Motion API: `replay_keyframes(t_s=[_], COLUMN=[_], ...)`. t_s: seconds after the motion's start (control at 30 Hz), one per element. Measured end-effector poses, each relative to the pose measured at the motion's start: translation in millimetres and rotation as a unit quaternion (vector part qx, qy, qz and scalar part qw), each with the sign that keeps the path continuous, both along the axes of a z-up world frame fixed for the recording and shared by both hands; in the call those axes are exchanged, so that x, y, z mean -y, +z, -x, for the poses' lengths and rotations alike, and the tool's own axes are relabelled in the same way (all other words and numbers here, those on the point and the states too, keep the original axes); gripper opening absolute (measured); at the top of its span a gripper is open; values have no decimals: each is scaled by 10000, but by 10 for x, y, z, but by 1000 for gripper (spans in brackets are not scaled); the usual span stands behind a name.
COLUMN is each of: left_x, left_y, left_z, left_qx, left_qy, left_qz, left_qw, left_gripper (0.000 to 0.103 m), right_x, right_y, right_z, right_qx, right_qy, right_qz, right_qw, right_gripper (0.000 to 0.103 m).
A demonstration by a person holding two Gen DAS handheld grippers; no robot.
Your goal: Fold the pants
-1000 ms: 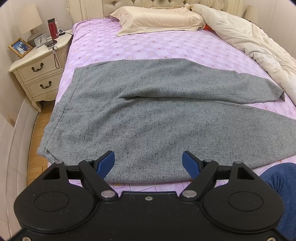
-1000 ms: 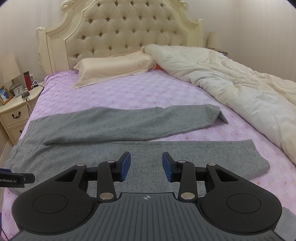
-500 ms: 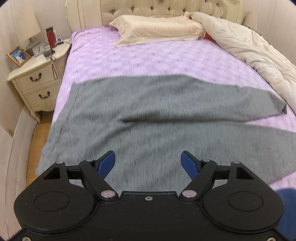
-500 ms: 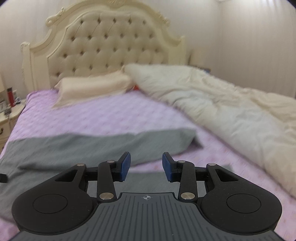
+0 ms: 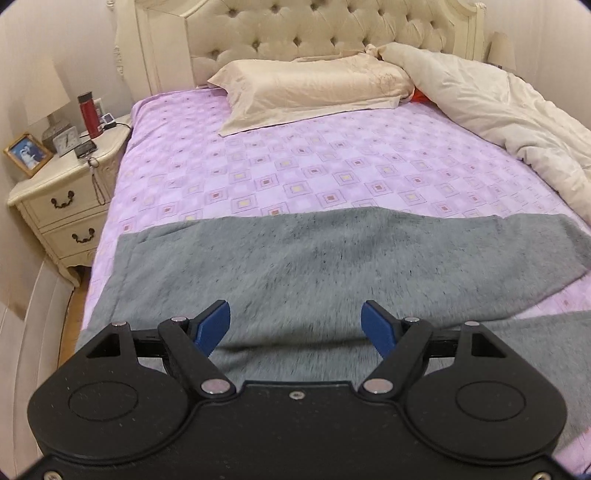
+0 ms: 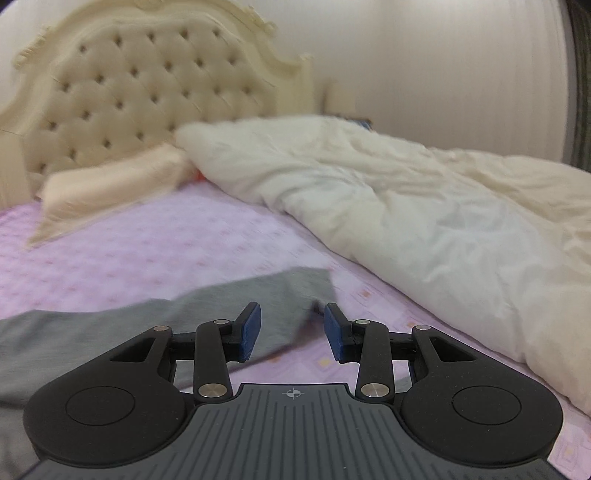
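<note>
Grey pants (image 5: 314,266) lie flat across the purple patterned bed sheet (image 5: 295,166), waist at the left, legs running right. My left gripper (image 5: 296,326) is open and empty, low over the upper part of the pants near the crotch. My right gripper (image 6: 292,332) is open and empty, low over the far leg's cuff end (image 6: 288,291) of the pants (image 6: 110,332). The near leg is mostly hidden under both gripper bodies.
A cream duvet (image 6: 424,229) is heaped along the bed's right side. A beige pillow (image 5: 314,88) lies at the tufted headboard (image 5: 314,26). A nightstand (image 5: 62,195) with a lamp, red bottle and photo frame stands at the left.
Both grippers have moved forward and lower over the pants, toward the headboard. The right one also swung right, toward the far leg's cuff. Both stayed open.
</note>
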State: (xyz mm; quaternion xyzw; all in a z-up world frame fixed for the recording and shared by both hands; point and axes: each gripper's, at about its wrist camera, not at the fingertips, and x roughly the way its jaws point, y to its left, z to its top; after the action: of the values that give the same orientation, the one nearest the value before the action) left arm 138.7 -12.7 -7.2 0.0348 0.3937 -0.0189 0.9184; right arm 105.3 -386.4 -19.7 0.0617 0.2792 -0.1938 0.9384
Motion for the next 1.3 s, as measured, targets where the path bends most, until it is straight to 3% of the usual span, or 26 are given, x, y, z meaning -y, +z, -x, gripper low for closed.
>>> replay_keyframes(t_s=[0.3,0.6,0.8,1.0,1.03,1.07,1.2,1.3], left_x=[83,64,137,80,71,71,59,45], left_y=[-344,-811,-850,-865,-871,-873,-884,-886], left_z=[-451,-791,-785,-810,-817,-823,-863,-875], left_qx=[-247,-676,-581,-660,-658,-659,-631,-637], left_qy=[128,341,121,-36,-55,-60,-54,-67], left_qz=[-47,-318,-549,-331,-315,-303,-307,-294], left_qw=[9996,9966,9967,9973,9973,9973,9975,9975], left_gripper=[78,81,84,88,88,88,89,89], right_x=[507,679,751,734,703,664,479,672], right_y=[-304,-566,-885,-915,-902,-887,-793,-827], right_z=[-657,-1260,-1489,-1468,-1466,-1492,-1534,-1546], right_qx=[-158,-414,-1075,-1115,-1140,-1173,-1511,-1593], right_qy=[-581,-573,-513,-417,-250,113,631,-240], right_qz=[-356,-366,-693,-766,-699,-658,729,1404], right_qw=[9976,9968,9905,9899,9907,9909,9838,9769], right_gripper=[37,37,37,43,29,7,4,1])
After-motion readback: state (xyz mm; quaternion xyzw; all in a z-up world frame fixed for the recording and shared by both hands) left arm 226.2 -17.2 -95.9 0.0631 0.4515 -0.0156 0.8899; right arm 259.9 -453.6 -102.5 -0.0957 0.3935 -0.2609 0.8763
